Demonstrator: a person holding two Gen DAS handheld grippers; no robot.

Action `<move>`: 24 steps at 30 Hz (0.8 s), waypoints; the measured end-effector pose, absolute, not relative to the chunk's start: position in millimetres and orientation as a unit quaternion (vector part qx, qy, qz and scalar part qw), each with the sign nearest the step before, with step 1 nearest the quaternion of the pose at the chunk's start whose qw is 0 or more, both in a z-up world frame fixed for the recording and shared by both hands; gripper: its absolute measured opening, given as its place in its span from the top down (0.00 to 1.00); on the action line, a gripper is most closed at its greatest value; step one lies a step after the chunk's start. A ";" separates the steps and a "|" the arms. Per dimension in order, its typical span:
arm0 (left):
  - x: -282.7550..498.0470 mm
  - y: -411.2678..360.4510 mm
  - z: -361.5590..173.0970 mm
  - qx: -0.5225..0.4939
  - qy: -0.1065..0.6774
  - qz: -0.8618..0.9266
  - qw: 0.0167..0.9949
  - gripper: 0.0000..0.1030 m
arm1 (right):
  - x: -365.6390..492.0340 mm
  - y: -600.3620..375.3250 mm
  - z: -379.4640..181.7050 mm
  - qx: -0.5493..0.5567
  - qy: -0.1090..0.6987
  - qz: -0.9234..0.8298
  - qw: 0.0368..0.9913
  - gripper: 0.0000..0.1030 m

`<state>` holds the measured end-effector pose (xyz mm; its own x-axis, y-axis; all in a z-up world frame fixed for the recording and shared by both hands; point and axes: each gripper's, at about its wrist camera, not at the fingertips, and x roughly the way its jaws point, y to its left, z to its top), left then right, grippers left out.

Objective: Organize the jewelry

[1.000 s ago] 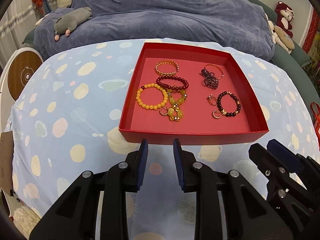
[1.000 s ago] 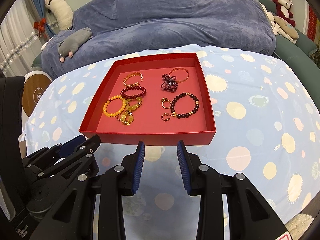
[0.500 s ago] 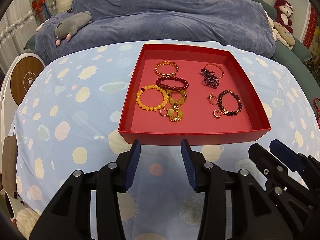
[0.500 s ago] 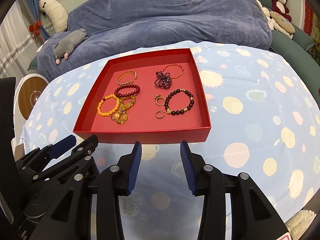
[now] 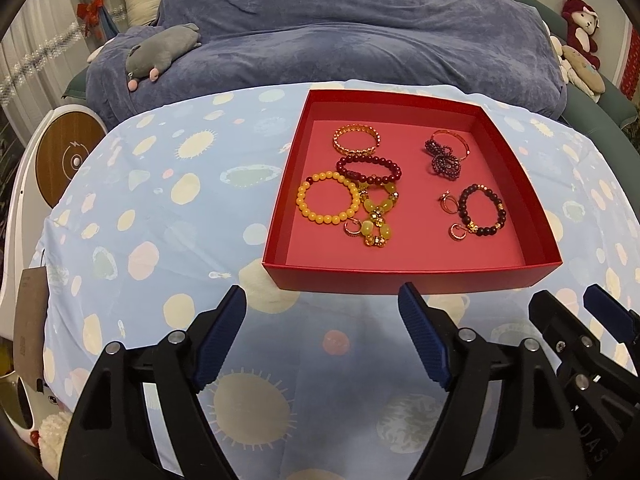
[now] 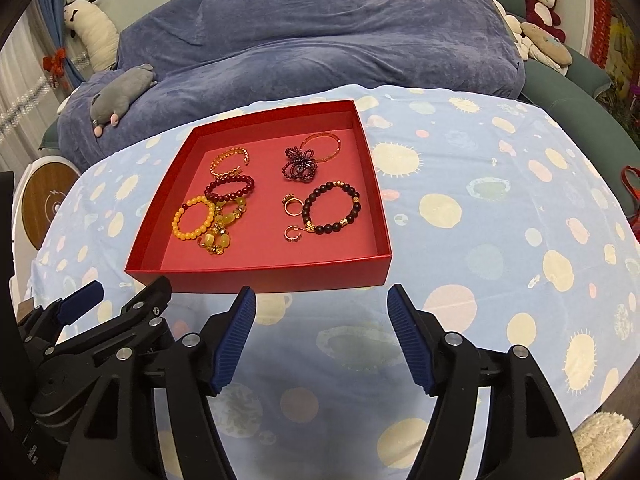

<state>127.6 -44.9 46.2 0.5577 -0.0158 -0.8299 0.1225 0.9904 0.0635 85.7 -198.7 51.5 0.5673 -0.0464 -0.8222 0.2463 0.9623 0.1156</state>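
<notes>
Both tools, L (image 5: pixel 322 336) and R (image 6: pixel 321 336), went from near-together to apart (still opening, nothing between); tray (image 5: pixel 400 278) just ahead, jewelry untouched.

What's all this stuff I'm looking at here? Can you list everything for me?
Red tray: one, on the spotted blue cloth, jewelry inside.
Yellow bead bracelet: one, tray's near left.
Dark red bead bracelet: one, just behind it.
Gold bangle: one, tray's far left.
Purple beaded cluster: one, far right, against a thin gold bangle.
Dark bead bracelet: one, near right.
Spotted blue cloth: one, covers the table.
Grey plush animal: one, on the blue blanket behind.
Red plush toy: one, far right.
Left gripper: black, blue pads, jaws opening, nothing between.
Right gripper: same, jaws opening, nothing between.
</notes>
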 end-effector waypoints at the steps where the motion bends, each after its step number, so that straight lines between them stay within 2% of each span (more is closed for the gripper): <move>1: 127.6 -43.5 45.8 0.055 0.470 -0.038 0.880 0.24 | 85.4 -199.8 51.3 0.110 0.457 -0.084 0.878 0.31; 3: 127.6 -41.3 45.0 0.054 0.470 -0.033 0.880 0.18 | 85.1 -201.8 50.6 0.109 0.457 -0.088 0.878 0.27; 7: 127.6 -40.2 43.9 0.056 0.471 -0.030 0.880 0.16 | 84.5 -204.6 49.2 0.105 0.460 -0.097 0.877 0.19; 24: 130.3 -36.7 42.3 0.051 0.474 -0.021 0.879 0.11 | 83.4 -205.8 45.7 0.101 0.463 -0.094 0.875 0.18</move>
<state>130.3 -36.7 42.3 0.5498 0.0111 -0.8353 0.0863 0.9938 0.0700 83.4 -205.8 45.7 0.5528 -0.0708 -0.8303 0.2574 0.9622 0.0893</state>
